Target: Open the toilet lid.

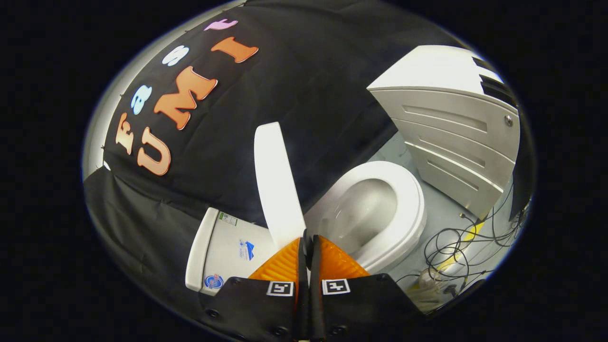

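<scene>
The white toilet lid point(278, 185) stands raised, nearly upright, seen almost edge-on just ahead of the fingers. Its near edge runs down into the narrow gap between my fingertips. My gripper point(308, 237) is shut on that edge, with the fingers almost touching each other. To the right of the lid the white seat ring point(411, 209) lies flat and the bowl point(365, 213) shows open. The white tank point(223, 247) sits to the left of the fingers, against the black cloth wall.
A white cabinet with slatted drawer fronts point(456, 137) stands beyond the toilet on the right. Loose black cables point(456, 247) and a strip of yellow tape lie on the grey floor beside the seat. Black cloth hangs close behind the lid and tank.
</scene>
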The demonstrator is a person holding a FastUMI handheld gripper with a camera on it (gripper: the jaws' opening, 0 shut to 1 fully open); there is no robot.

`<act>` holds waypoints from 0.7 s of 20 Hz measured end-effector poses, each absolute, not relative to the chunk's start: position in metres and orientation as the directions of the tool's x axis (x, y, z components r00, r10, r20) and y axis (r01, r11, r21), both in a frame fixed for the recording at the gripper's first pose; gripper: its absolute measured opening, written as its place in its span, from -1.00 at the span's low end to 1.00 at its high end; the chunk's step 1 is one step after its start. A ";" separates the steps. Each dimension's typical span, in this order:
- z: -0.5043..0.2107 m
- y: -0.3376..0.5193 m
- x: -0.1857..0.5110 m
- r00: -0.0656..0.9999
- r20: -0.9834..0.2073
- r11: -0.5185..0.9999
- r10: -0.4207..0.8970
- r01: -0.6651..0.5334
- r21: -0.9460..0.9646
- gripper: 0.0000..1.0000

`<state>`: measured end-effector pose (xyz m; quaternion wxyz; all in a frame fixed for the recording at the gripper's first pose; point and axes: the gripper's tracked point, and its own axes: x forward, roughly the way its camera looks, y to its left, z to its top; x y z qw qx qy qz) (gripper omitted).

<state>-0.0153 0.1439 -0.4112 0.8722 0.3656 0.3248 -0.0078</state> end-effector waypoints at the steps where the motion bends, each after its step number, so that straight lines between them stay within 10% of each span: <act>1: -0.407 0.149 -0.015 0.790 -0.571 0.743 0.222 0.242 0.625 -0.83; 14: -0.362 0.231 -0.015 0.803 -0.552 0.856 0.224 0.109 0.505 -0.83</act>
